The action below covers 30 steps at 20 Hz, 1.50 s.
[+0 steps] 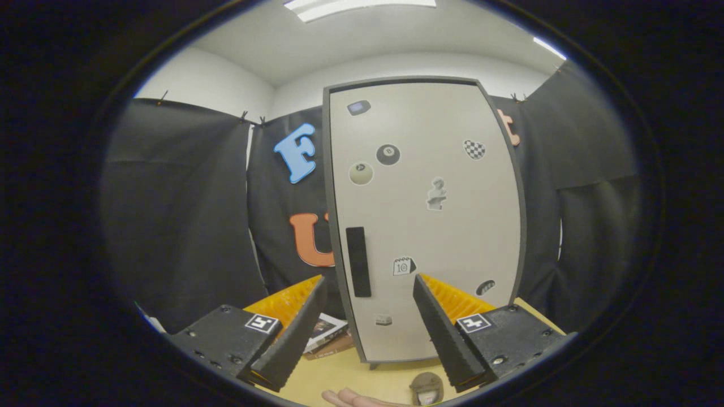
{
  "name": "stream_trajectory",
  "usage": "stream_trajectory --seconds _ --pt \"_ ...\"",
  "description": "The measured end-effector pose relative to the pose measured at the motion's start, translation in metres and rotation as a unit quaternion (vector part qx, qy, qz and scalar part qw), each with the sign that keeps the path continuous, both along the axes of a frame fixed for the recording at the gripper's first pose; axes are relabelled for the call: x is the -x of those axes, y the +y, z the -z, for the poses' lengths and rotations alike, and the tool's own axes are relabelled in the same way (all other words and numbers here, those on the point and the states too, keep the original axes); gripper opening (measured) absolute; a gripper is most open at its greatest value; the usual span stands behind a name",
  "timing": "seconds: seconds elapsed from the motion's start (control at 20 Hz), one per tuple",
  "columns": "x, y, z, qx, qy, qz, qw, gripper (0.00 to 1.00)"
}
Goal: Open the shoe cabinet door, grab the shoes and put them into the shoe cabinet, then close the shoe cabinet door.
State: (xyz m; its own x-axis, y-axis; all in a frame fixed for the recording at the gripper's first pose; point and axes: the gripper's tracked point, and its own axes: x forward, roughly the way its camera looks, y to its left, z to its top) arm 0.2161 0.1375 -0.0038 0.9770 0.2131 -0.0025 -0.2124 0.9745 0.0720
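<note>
- The tongs [367, 294] are spread wide, gripping nothing, raised over the worktop [339, 376].
- Just ahead, between the fingers, stands the shoe cabinet [427, 220], door closed; its dark handle [358, 262] sits nearer the left finger.
- A small shoe [426, 388] lies on the worktop just below the right finger, a person's hand [353, 399] beside it.
- Risk: pinching the shallow handle off-centre could slip, or a hard pull could drag the light cabinet forward.

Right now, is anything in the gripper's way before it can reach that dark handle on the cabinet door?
Nothing visible blocks it. The gripper is open, its fingers spread, and the dark handle on the closed cabinet door lies just beyond them. The books lie off to the side, beside the cabinet.
</note>
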Motion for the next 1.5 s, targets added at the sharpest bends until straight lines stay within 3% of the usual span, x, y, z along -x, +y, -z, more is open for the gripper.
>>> stream_trajectory --seconds 0.25,0.5,0.65,0.85,1.0,1.5 --pt "-0.045 0.028 -0.001 0.024 -0.006 0.0 1.0 0.97" --pt "-0.098 0.038 0.029 0.042 0.039 0.017 0.998 0.92" --pt "-0.123 0.039 0.038 0.041 0.052 0.023 0.998 0.82" --pt "-0.146 0.043 0.052 0.021 0.065 0.018 0.998 0.52" --pt "-0.146 0.042 0.054 0.058 0.055 0.014 0.997 0.35" --pt "-0.131 0.035 0.057 0.062 0.073 -0.049 0.994 0.3"
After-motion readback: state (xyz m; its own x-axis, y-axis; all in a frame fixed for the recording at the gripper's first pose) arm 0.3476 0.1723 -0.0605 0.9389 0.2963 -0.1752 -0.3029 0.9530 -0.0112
